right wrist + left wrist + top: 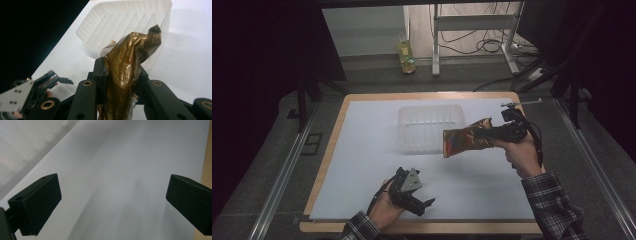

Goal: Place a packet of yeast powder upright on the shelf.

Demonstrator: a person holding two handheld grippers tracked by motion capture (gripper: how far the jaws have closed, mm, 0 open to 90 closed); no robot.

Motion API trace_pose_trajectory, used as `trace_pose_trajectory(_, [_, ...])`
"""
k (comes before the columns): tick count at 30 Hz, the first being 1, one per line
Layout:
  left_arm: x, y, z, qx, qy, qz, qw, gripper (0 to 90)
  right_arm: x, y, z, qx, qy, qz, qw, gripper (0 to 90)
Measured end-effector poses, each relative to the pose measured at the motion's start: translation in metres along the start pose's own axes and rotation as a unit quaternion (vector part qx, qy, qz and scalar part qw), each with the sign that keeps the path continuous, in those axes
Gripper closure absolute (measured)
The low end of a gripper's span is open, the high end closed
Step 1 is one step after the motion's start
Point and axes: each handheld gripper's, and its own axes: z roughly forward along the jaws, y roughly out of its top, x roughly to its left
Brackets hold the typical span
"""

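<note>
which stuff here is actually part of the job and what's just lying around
In the job:
- right gripper, shut on the brown snack bag
- clear plastic tray, beside the bag

Just about:
- left gripper, open, nothing between its jaws
- bottle on the floor beyond the table
- cables

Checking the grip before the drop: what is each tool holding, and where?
The right tool pinches the brown packet at one end. The left tool holds nothing.

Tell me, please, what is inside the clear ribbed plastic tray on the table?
The clear ribbed plastic tray looks empty: only its ribbed bottom shows. The crinkled brown foil bag, held in the right tool, covers the tray's right end, so that corner cannot be checked.
</note>
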Motion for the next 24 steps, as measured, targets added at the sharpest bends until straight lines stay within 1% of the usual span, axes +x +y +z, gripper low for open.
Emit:
trace_pose_trajectory(1, [0.000,-0.001,-0.001,0.003,-0.001,0.003,1.0000,0.0,0.000,0.005,0.002,-0.001,-0.003,0.001,1.0000,71.5])
trace_pose_trajectory(2, [0.000,-0.001,-0.002,0.002,-0.002,0.002,1.0000,0.0,0.000,0.005,0.002,-0.001,-0.003,0.001,1.0000,71.5])
trace_pose_trajectory(7, [-0.001,-0.002,-0.006,-0.001,-0.002,0.001,1.0000,0.0,-0.001,0.020,0.007,-0.004,-0.014,0.003,0.9999,71.6])
trace_pose_trajectory(8, [-0.001,-0.002,-0.006,-0.002,-0.002,0.000,1.0000,0.0,-0.001,0.020,0.007,-0.004,-0.014,0.003,0.9999,71.6])
trace_pose_trajectory(9, [-0.001,-0.002,-0.006,-0.002,-0.002,0.000,1.0000,0.0,-0.002,0.025,0.010,-0.004,-0.019,0.003,0.9998,71.6])
trace_pose_trajectory(10, [-0.001,-0.002,-0.006,-0.003,-0.002,-0.001,1.0000,0.0,-0.002,0.025,0.010,-0.004,-0.019,0.003,0.9998,71.6])
trace_pose_trajectory(11, [-0.001,-0.002,-0.006,-0.002,-0.003,-0.001,1.0000,0.0,-0.002,0.030,0.013,-0.005,-0.022,0.005,0.9997,71.6])
trace_pose_trajectory(12, [-0.001,-0.002,-0.006,-0.002,-0.002,-0.001,1.0000,0.0,-0.002,0.030,0.013,-0.005,-0.022,0.005,0.9997,71.6])
trace_pose_trajectory(16, [-0.002,-0.002,-0.005,-0.001,-0.003,-0.001,1.0000,0.0,-0.001,0.039,0.020,-0.006,-0.029,0.003,0.9996,71.6])
trace_pose_trajectory(19, [-0.002,-0.002,-0.005,-0.001,-0.003,-0.001,1.0000,0.0,-0.004,0.050,0.028,-0.004,-0.043,0.003,0.9991,71.6])
trace_pose_trajectory(24, [-0.001,-0.003,-0.005,-0.001,-0.004,-0.002,1.0000,0.0,-0.007,0.056,0.035,0.000,-0.052,0.006,0.9986,71.7])
